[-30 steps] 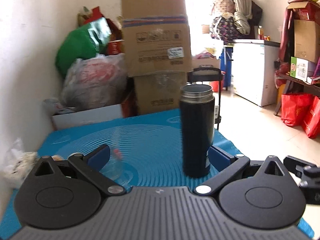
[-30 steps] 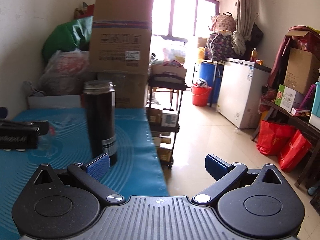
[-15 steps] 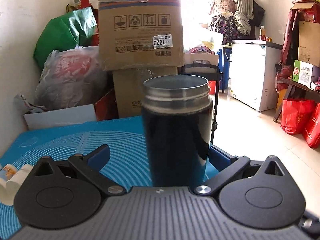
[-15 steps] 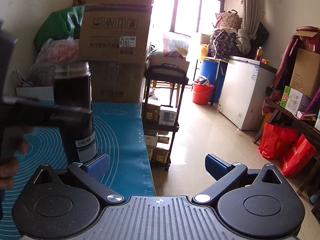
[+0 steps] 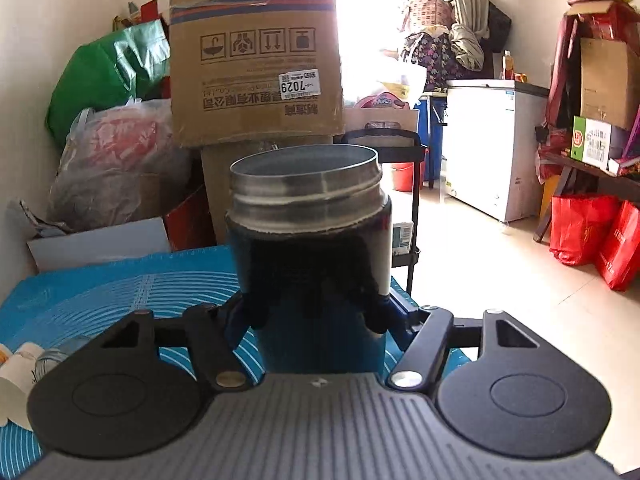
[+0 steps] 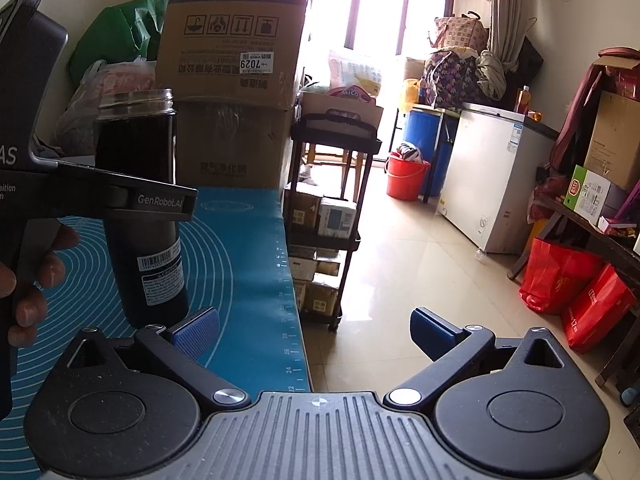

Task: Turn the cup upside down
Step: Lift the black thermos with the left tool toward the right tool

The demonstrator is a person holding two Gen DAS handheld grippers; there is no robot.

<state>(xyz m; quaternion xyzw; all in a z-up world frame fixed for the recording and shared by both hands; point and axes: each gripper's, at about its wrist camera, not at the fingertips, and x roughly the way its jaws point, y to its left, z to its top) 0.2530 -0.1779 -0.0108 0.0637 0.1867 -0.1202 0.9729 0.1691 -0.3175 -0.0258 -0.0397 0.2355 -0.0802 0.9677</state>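
Observation:
The cup (image 5: 312,264) is a tall dark flask with a bare steel threaded rim, standing upright with its mouth up on the blue mat (image 5: 120,292). My left gripper (image 5: 316,316) is shut on its body, a finger on each side. In the right wrist view the cup (image 6: 138,184) stands at the left with the left gripper's body across it. My right gripper (image 6: 314,330) is open and empty, to the right of the cup over the mat's right edge.
Stacked cardboard boxes (image 5: 256,64) and full bags (image 5: 116,160) stand behind the table. A black shelf cart (image 6: 328,216) stands just off the table's right edge (image 6: 294,300). White paper cups (image 5: 16,372) lie at the mat's left. A white freezer (image 6: 488,184) is further right.
My left gripper has moved up to the cup and closed on its body. The right gripper has shifted slightly and stays open.

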